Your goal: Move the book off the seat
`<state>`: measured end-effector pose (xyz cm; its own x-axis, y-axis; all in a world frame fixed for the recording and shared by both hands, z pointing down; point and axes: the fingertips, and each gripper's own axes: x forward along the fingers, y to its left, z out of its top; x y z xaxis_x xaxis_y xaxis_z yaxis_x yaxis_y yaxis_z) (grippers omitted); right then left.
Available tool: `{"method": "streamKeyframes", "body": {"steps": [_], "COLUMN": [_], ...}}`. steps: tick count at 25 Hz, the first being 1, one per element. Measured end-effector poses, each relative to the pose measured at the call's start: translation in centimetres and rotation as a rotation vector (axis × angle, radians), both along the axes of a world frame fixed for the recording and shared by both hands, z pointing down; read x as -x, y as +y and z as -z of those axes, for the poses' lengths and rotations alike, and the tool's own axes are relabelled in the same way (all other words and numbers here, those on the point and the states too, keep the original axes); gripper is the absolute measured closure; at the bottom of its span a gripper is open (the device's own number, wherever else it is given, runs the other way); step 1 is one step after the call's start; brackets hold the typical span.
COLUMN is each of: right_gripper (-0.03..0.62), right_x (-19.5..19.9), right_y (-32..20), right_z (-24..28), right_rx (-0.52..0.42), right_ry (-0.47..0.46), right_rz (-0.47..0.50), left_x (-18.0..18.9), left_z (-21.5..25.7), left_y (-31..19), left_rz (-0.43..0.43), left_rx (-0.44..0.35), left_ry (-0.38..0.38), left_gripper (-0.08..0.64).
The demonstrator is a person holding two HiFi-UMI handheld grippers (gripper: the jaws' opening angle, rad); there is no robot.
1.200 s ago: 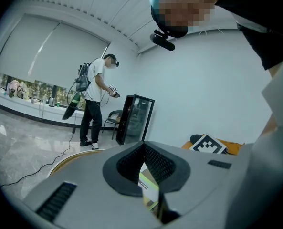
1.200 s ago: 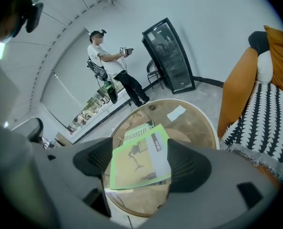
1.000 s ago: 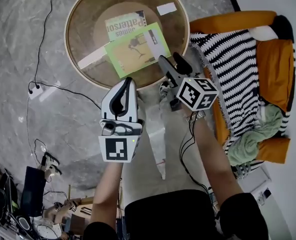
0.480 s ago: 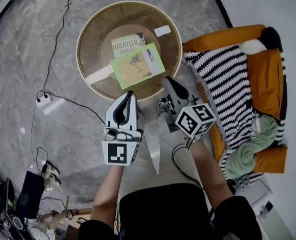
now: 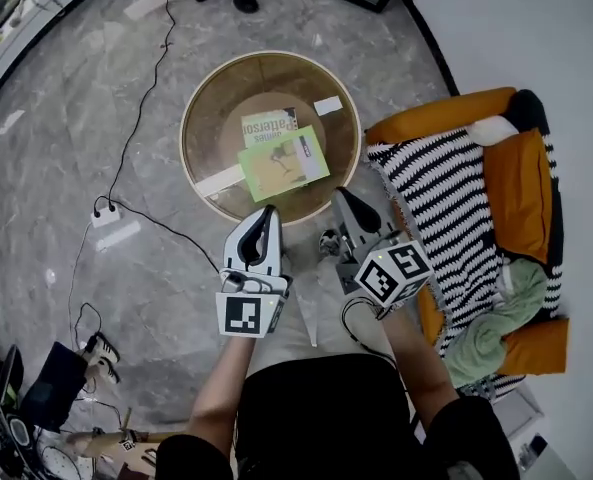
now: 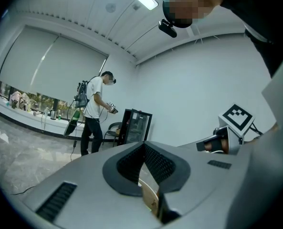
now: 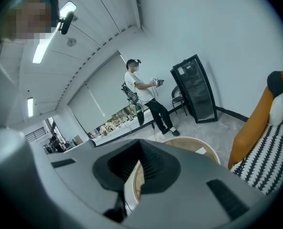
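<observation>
On the bench [image 5: 216, 118], the green book [image 5: 284, 164] lies just beyond the left hand-held gripper [image 5: 268, 211] and the right hand-held gripper [image 5: 344, 197] (both clenched, empty), about equally near each.

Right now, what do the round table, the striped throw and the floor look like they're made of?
Round table: see-through glossy top, probably glass, in a tan rim, wood or rattan.
Striped throw: black-and-white chunky yarn, seemingly crocheted, fringed edge.
Floor: grey, veined, polished; marble or marble-look tile.
</observation>
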<state>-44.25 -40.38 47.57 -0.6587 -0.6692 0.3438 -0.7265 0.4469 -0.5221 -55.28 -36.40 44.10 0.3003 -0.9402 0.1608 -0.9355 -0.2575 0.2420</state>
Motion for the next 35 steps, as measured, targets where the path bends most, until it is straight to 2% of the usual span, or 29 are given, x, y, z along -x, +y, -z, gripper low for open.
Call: {"method": "streamKeyframes", "body": {"steps": [6,14,18,22,27,35], "right_gripper": [0.578,0.578,0.578,0.578,0.578,0.578], "right_x": [0.0,-0.8,-1.3,-1.5,-2.0,-3.1], "right_y": [2.0,3.2,3.8,4.7,6.2,7.9], "right_z": [6.2,13.4,16.7,19.6,22.6,26.0], "right_rx": [-0.066,-0.153,-0.205,-0.268,-0.317,-0.387], "right_ry": [-0.006,-0.086,-0.101,-0.080,-0.111,-0.124], "right_rz": [0.075,0.124,0.142,0.179,0.219,0.283], "left_x": [-0.7,-1.6,-2.2,-2.9,-3.9,-4.6], "left_z": [4.6,9.6,12.8,15.3,17.6,21.8], "left_y": [1.6,2.9,3.5,4.5,6.3,7.9], "left_rz": [0.020,0.034,0.049,0.057,0.069,0.146], "left_rx": [-0.019,-0.055,-0.109,-0.131,-0.144,-0.200], "left_ry": [-0.011,-0.060,-0.045,-0.060,-0.078,-0.100], "left_gripper": [0.549,0.549,0.549,0.549,0.549,0.549]}}
